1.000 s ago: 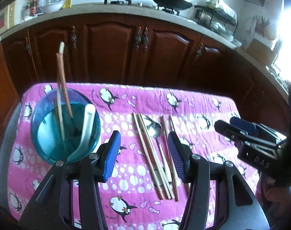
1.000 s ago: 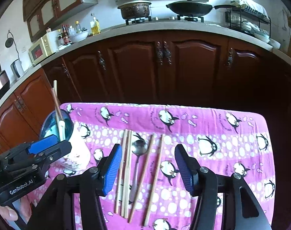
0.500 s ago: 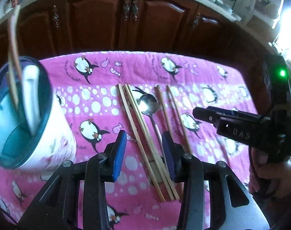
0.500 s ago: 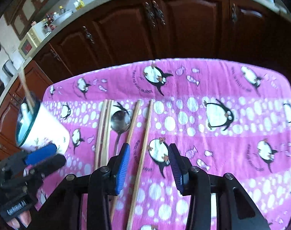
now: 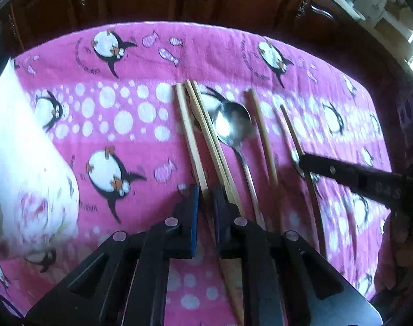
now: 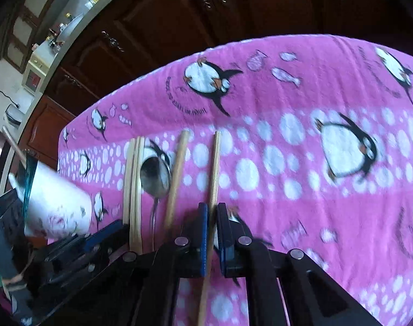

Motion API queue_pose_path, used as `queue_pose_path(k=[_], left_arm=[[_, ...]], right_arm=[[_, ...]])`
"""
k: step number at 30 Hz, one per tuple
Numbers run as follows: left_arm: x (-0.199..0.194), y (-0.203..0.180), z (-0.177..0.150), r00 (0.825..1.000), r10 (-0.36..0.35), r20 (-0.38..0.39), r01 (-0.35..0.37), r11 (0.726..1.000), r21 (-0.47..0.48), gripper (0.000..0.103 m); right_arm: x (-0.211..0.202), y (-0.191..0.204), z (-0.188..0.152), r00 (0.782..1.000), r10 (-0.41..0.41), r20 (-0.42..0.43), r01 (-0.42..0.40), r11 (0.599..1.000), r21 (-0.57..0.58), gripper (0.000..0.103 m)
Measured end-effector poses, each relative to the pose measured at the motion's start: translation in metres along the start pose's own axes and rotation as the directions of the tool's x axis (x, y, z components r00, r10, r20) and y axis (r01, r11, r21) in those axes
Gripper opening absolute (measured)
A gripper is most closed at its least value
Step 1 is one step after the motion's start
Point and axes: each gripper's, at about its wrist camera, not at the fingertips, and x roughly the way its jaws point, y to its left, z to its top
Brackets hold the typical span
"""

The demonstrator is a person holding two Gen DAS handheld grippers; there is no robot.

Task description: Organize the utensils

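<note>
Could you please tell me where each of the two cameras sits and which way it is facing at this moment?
Left wrist: sits on the left gripper, looking steeply down at the pink cloth; its jaws, which have just been closing, pinch the leftmost chopstick. The right gripper enters from the right.
Right wrist: sits on the right gripper, looking down; its jaws have just closed on the rightmost chopstick. The left gripper shows lower left.
Shared: the spoon, the chopsticks, the white cup, the cloth.
</note>
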Motion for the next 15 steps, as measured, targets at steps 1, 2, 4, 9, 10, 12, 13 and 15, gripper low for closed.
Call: queue_pose_path(k=[1, 2, 4, 9, 10, 12, 13, 15], left_arm=[[-0.005, 0.002, -0.005, 1.000, -0.019, -0.009, 0.019, 1.000, -0.011, 0.007], [-0.010, 0.005, -0.012, 0.999, -0.033, -0.018, 0.033, 0.999, -0.018, 0.007], [-0.020, 0.006, -0.028, 0.998, -0.048, -0.040, 0.047, 0.999, -0.006, 0.006], [-0.029, -0.002, -0.054, 0.996, -0.041, -0.077, 0.044, 0.998, 0.038, 0.006], [-0.028, -0.004, -0.051, 0.997, -0.030, -0.071, 0.033, 0.999, 0.044, 0.007], [-0.026, -0.006, -0.042, 0.999, -0.019, -0.049, 0.021, 0.999, 0.036, 0.017], [-0.024, -0.007, -0.036, 0.999, -0.005, -0.031, 0.006, 0.999, 0.037, 0.022], [-0.015, -0.011, -0.024, 0.999, 0.033, -0.010, -0.032, 0.998, 0.050, 0.029]], right_arm=[[-0.004, -0.001, -0.008, 1.000, 0.004, -0.022, -0.004, 1.000, -0.004, 0.006], [-0.007, -0.002, -0.015, 0.999, 0.000, -0.041, -0.001, 1.000, -0.012, 0.006], [-0.012, -0.002, -0.032, 0.996, 0.001, -0.088, -0.004, 0.999, -0.034, 0.006], [-0.019, -0.001, -0.046, 0.995, -0.057, -0.081, 0.050, 0.995, -0.082, 0.017], [-0.019, 0.001, -0.044, 0.995, -0.070, -0.071, 0.063, 0.994, -0.091, 0.026], [-0.014, 0.007, -0.037, 0.994, -0.088, -0.061, 0.082, 0.992, -0.096, 0.028], [-0.012, 0.009, -0.033, 0.994, -0.097, -0.056, 0.091, 0.991, -0.100, 0.028], [-0.006, 0.010, -0.024, 0.993, -0.108, -0.049, 0.103, 0.990, -0.101, 0.028]])
